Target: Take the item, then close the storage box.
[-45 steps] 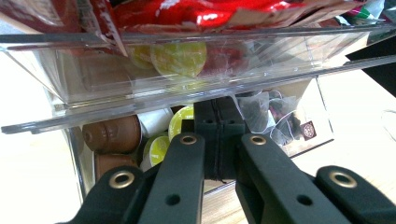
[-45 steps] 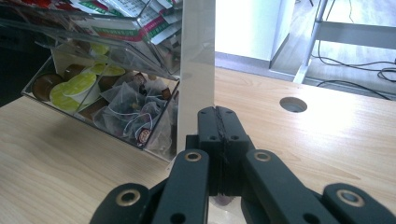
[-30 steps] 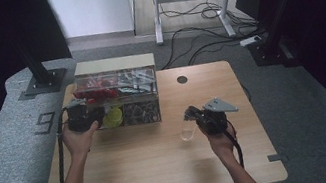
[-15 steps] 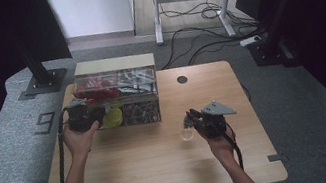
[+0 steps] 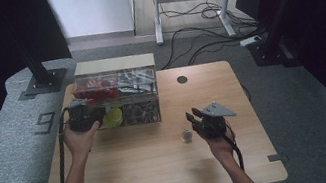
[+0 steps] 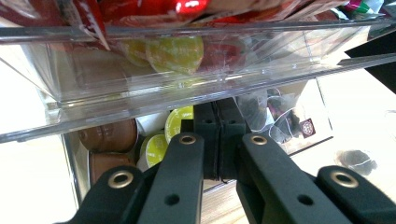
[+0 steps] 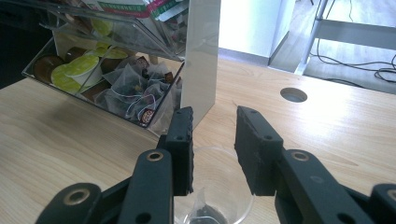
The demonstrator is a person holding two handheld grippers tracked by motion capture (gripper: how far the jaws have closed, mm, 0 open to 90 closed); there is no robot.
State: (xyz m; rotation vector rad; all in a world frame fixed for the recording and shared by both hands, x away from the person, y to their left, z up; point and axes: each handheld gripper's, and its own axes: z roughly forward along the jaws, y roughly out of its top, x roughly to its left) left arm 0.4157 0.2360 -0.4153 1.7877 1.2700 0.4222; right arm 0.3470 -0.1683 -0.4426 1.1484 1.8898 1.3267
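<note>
My left gripper [image 6: 218, 140] sits with its jaws pressed flat together, nothing between them, nosed right up against the front of the clear acrylic organizer [image 5: 119, 99]. Just above its tips runs the tilted clear front of the upper compartment [image 6: 187, 74]. Directly ahead of the tips, in the lower compartment, lie the yellow-green coffee capsules [image 6: 156, 147], with brown capsules [image 6: 107, 137] to their left and mesh tea bags [image 6: 275, 116] off to the right.

My right gripper [image 7: 214, 151] is well apart from the left one, out over the bare wooden table [image 5: 154, 169]. Its jaws have just been opening and now stand at a moderate gap. The clear glass cup [image 7: 219, 186] stands on the table directly beneath and between the tips, and the pads do not press on it as far as I can see. A tea bag [image 7: 203, 210] with dark contents rests inside the cup, below the left jaw. Ahead and to the left of this gripper is the organizer's side wall, and farther ahead to the right is the round cable hole [image 7: 293, 94] in the tabletop.
</note>
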